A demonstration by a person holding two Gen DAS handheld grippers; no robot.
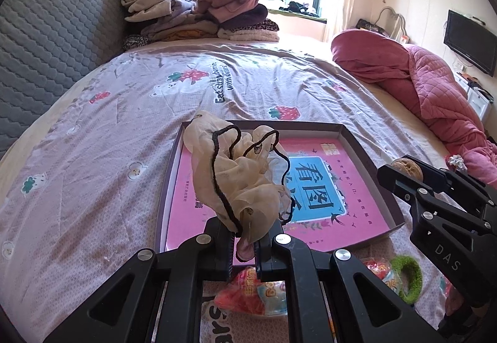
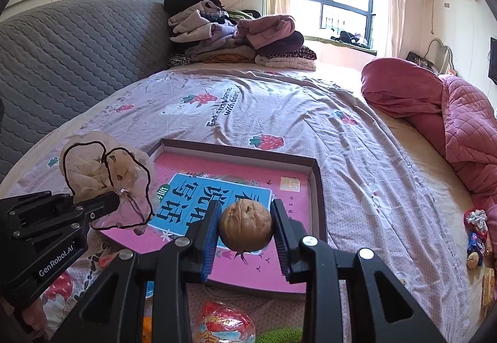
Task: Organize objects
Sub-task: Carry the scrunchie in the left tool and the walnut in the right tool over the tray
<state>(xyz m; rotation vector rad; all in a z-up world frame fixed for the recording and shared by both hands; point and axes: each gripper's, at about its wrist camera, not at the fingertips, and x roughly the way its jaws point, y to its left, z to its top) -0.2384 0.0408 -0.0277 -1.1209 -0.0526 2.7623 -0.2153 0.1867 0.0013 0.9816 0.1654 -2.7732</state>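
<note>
On the left, over the near-left corner of the shallow box lid point(image 1: 366, 153), the left gripper point(image 1: 245, 245) pinches a crumpled sheer scrunchie point(image 1: 236, 175) with a black cord edge; the fabric stands up from the jaws and hangs just above the pink book cover lining the lid, not resting on it. To its right, the right gripper point(image 2: 245, 229) is clamped on a walnut point(image 2: 245, 226), held between its blue pads above the lid's near edge, towards the right corner. Both loads sit over the tray already, so the drop is straight down for each; neither arm looks meaningfully nearer. Below the grippers, near the camera, a red snack packet point(image 1: 251, 296) and a green fuzzy hair tie point(image 1: 408, 277) lie on the bed point(image 1: 93, 156), outside the lid. The sheet is soft and creased, so the lid may tip under a push. Far right, a pink quilt point(image 2: 459, 132) is heaped, small items at its foot.
</note>
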